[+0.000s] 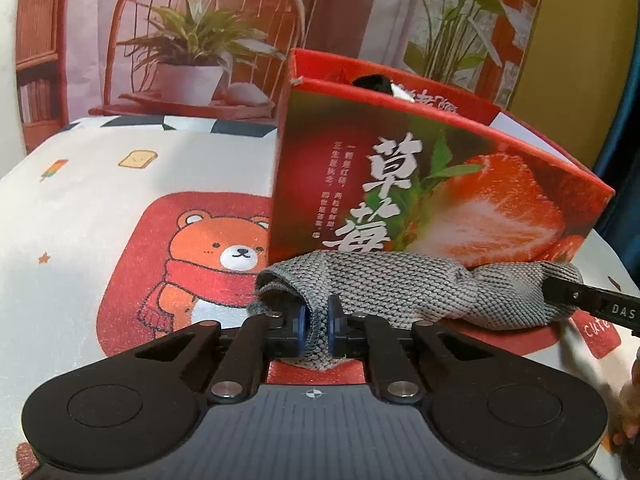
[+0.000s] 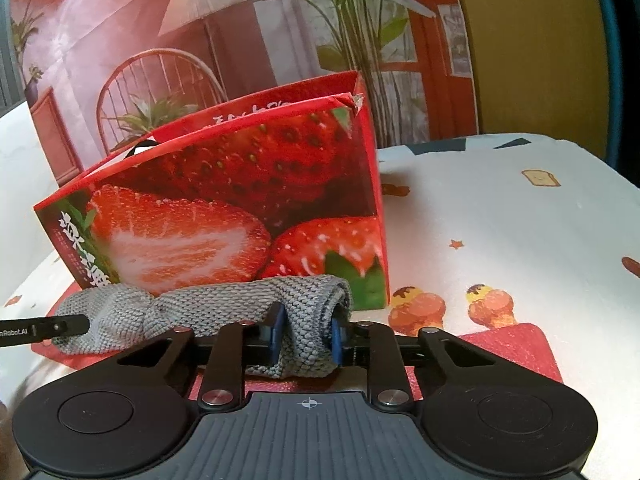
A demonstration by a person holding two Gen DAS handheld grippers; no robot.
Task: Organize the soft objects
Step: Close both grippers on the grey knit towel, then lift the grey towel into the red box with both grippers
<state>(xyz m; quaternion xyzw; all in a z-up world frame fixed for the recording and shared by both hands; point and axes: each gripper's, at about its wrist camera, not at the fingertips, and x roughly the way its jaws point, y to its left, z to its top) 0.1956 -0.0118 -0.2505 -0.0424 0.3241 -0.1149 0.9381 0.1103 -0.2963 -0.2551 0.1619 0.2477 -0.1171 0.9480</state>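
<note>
Both grippers pinch grey knit sock [image 1: 400,288], twisted mid-length.

The red box [image 1: 420,184] has big white letters "草莓". The other claw's finger [image 1: 612,308] says "DAS". In the right view, it [image 2: 44,329] says "n.Robot.AI".

grey knit sock [image 1: 400,292], stretched flat, before strawberry box [image 1: 432,184]

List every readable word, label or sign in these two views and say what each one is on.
"草莓": large white characters on the strawberry box.
"DAS": right gripper's finger.
"n.Robot.AI": left gripper's finger, start cut off.
"cute": red patch on the tablecloth.
Small white columns on the box front and script on its inner wall: too blurred to read.
</note>
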